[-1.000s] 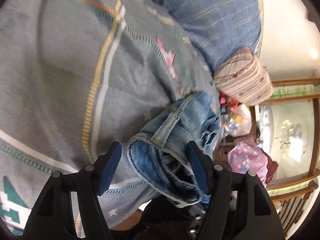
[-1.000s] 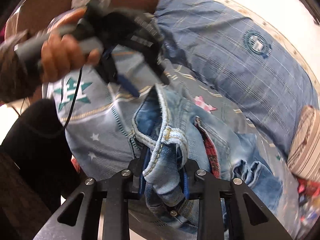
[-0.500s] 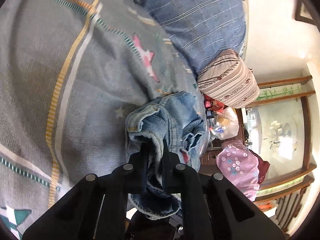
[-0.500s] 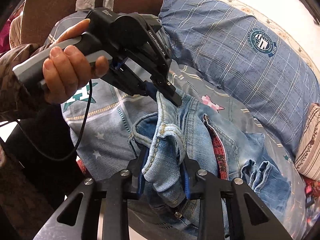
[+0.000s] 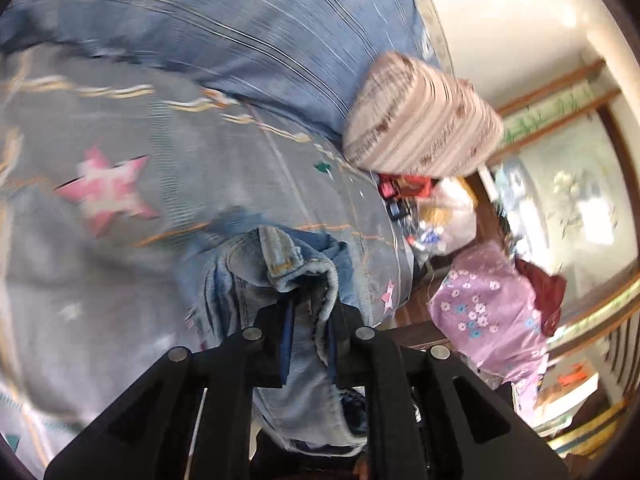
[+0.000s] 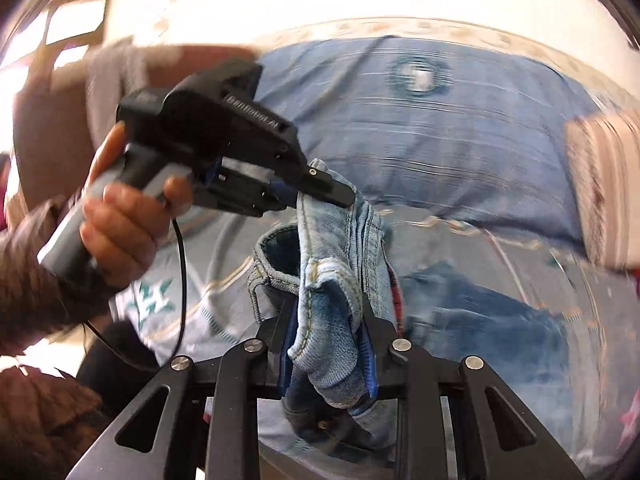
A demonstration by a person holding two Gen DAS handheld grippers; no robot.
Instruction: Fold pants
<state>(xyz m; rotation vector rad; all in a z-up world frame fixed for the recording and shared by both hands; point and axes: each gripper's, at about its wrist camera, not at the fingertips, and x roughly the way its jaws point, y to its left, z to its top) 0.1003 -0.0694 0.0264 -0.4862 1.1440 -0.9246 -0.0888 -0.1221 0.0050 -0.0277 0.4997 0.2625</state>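
The pants [image 6: 332, 280] are faded light-blue denim with tan stitching. The bedspread [image 5: 120, 280] is grey with pink stars and yellow stripes. The pillow [image 5: 240, 28] is blue plaid; the cushion [image 5: 420, 128], right of centre, is brown-and-cream striped.

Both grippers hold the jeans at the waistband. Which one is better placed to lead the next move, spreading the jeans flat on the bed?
Probably the left gripper: it pinches the jeans by a thin edge, easy to pull aside. The right gripper clamps a thick bunched wad.

Left gripper [image 6: 320, 190]: matte black body, grey handle, embossed lettering, blue pads, thin black cable [image 6: 182, 280]. Bare-skinned hand [image 6: 120, 216], brown textured sleeve [image 6: 36, 292]. Right gripper [image 6: 326, 344]: black fingers, silver screws, blue pads.
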